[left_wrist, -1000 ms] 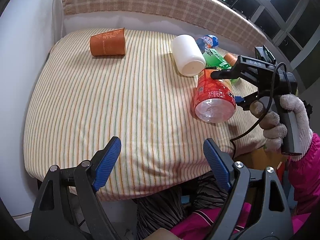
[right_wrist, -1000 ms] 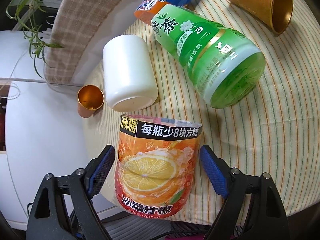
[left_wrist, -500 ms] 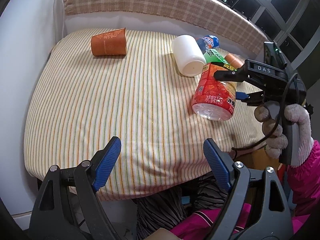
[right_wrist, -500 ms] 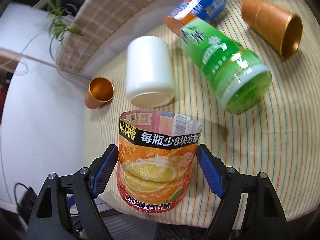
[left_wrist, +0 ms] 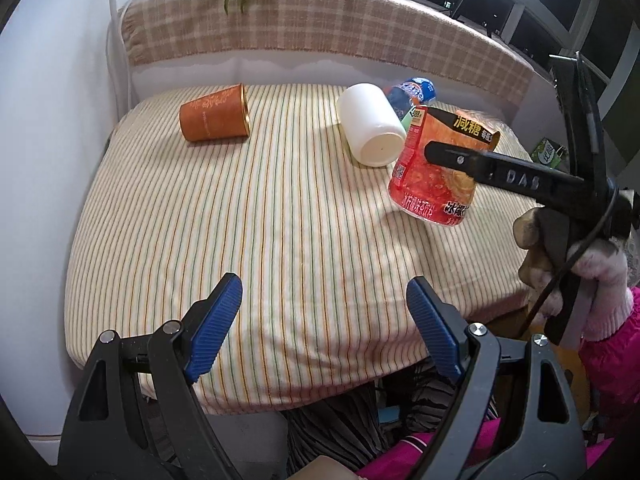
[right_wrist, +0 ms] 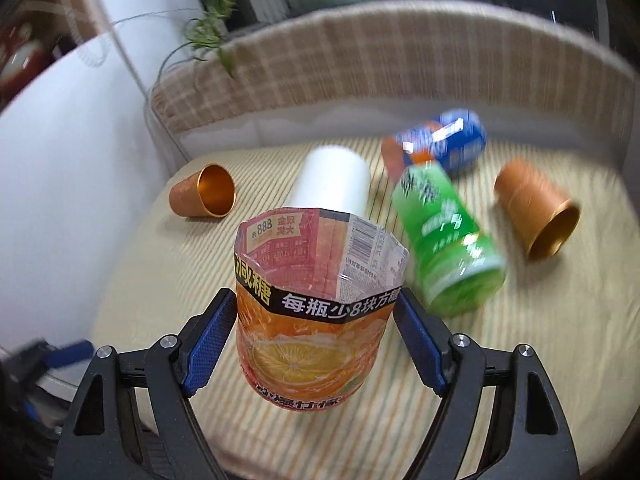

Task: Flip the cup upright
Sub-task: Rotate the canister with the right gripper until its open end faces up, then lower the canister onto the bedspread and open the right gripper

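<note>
My right gripper (right_wrist: 316, 336) is shut on an orange cut-bottle cup (right_wrist: 316, 312) with a lemon label. It holds the cup almost upright, open end up, just above the striped table. In the left wrist view the cup (left_wrist: 440, 168) hangs at the right, with the right gripper's black finger (left_wrist: 500, 170) across it. My left gripper (left_wrist: 324, 320) is open and empty over the table's near edge.
Lying on the striped tablecloth (left_wrist: 260, 220): an orange paper cup (left_wrist: 214, 118) at the far left, a white cup (left_wrist: 372, 130), a blue bottle (right_wrist: 440, 144), a green bottle (right_wrist: 448, 236) and a second orange cup (right_wrist: 536, 216). A checked backrest (left_wrist: 320, 28) runs behind.
My right gripper has lifted the lemon-label cup off the cloth and turned it from lying on its side to nearly upright. The left gripper stayed open and in place.
</note>
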The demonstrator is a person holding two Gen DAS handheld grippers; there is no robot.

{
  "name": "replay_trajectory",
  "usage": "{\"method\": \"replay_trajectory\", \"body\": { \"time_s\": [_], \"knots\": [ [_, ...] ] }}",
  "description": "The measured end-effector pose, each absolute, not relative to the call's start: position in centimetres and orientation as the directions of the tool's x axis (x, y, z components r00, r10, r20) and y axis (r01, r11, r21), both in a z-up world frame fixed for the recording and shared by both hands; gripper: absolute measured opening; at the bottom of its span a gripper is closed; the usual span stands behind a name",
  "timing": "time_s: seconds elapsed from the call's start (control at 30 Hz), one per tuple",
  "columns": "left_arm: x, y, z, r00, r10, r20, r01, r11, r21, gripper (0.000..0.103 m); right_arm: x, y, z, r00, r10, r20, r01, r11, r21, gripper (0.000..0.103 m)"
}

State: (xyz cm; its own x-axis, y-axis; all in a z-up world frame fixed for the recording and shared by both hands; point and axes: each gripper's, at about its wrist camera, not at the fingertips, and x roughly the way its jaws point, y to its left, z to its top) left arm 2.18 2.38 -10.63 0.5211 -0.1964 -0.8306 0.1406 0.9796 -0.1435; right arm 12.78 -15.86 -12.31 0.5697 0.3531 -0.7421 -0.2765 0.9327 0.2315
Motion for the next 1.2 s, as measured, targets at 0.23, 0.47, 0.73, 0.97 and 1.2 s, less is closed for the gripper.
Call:
{"method": "replay_trajectory", "body": {
  "time_s": [0.23, 0.47, 0.73, 0.97, 1.2],
  "knots": [
    [2.2, 2.2, -10.2, 0.574, -0.182, -0.798, 0.121, 0.983, -0.137, 0.087, 11.2, -15.1, -12.5, 0.657, 0.307, -0.688, -0.324, 0.94, 0.109, 0.08],
    [2.2, 1.8, -9.4, 0.629, -0.165, -0.76, 0.106, 0.986, -0.126, 0.087, 9.4, -14.8, -13.0, 0.718, 0.262, -0.644, -0.325, 0.946, 0.022, 0.08],
    [1.9, 0.9, -8.8, 0.68, -0.136, -0.72, 0.099, 0.991, -0.094, 0.087, 8.3, -14.2, -13.2, 0.761, 0.237, -0.604, -0.331, 0.943, -0.046, 0.08],
    [2.1, 0.7, -8.8, 0.686, -0.137, -0.715, 0.097, 0.991, -0.096, 0.087, 7.9, -14.6, -13.5, 0.762, 0.241, -0.601, -0.326, 0.945, -0.035, 0.08],
    [2.3, 1.1, -9.1, 0.678, -0.135, -0.722, 0.086, 0.991, -0.105, 0.087, 7.9, -14.3, -13.9, 0.78, 0.23, -0.582, -0.327, 0.943, -0.065, 0.08]
  ]
}}
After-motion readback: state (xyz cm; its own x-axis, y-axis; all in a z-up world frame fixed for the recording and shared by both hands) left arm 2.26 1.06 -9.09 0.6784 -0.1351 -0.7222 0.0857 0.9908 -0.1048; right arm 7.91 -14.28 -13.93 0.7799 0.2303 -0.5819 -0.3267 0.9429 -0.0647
